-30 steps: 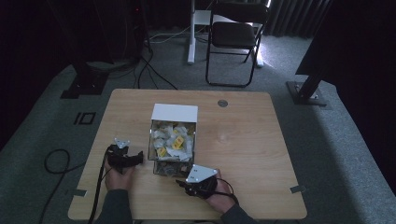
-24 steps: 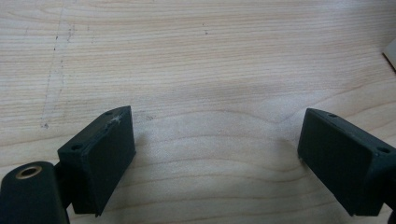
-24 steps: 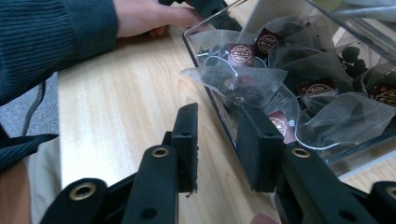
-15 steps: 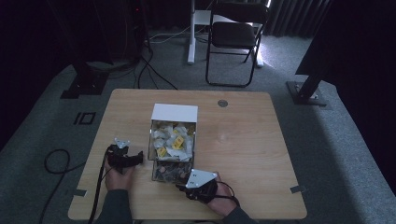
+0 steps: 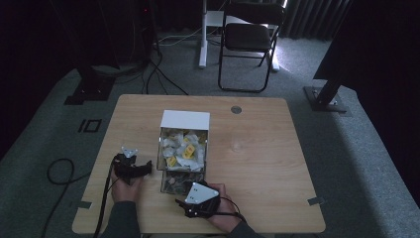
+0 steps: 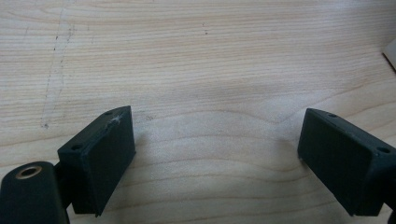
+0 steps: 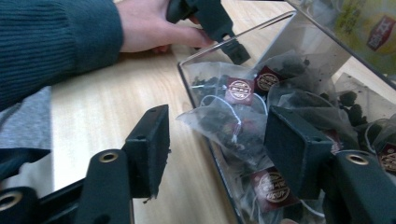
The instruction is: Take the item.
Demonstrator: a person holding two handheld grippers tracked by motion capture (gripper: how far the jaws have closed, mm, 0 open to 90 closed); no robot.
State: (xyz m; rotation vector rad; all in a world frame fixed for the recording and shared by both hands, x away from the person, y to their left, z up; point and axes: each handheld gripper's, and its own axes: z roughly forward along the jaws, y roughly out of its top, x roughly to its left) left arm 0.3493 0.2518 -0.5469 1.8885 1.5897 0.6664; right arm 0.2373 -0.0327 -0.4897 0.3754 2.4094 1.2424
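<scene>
reaching into the clear box (image 5: 181,163) for a tea bag (image 7: 224,123), right gripper (image 7: 224,140) jaws just opened around it, ungrasped; left gripper (image 5: 132,167) rests released beside the box.

Recording studio or lab space: grey carpet floor (image 5: 356,148), dark curtains (image 5: 307,17) at upper right of frame, stand bases (image 5: 327,96), loose cables (image 5: 163,64), a folding chair (image 5: 250,37), one wooden counter (image 5: 262,158) centred.
</scene>
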